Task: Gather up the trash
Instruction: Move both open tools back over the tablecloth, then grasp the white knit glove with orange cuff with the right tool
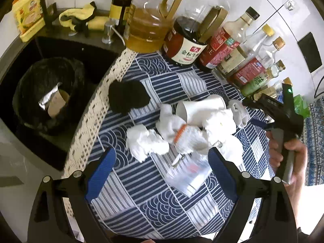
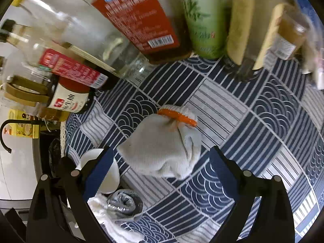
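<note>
On the left, a black-lined bin (image 1: pixel 48 97) sits in the sink beside the worktop (image 1: pixel 162 212). The left gripper (image 1: pixel 162 162) hangs over crumpled tissue (image 1: pixel 145 141) and a clear wrapper (image 1: pixel 188 174), jaws wide and holding nothing. The right gripper (image 2: pixel 162 160) also has wide, empty jaws, either side of a glove (image 2: pixel 162 149) with an orange cuff, not pressing it.

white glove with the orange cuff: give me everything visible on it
The glove is a knitted, off-white work glove with an orange band at the cuff. It lies crumpled and bunched on the blue patterned tablecloth, cuff toward the bottles. In the left wrist view it sits in the trash pile, touching crumpled tissues and next to a tipped paper cup. The right gripper is open around it, pads not pressing.
</note>
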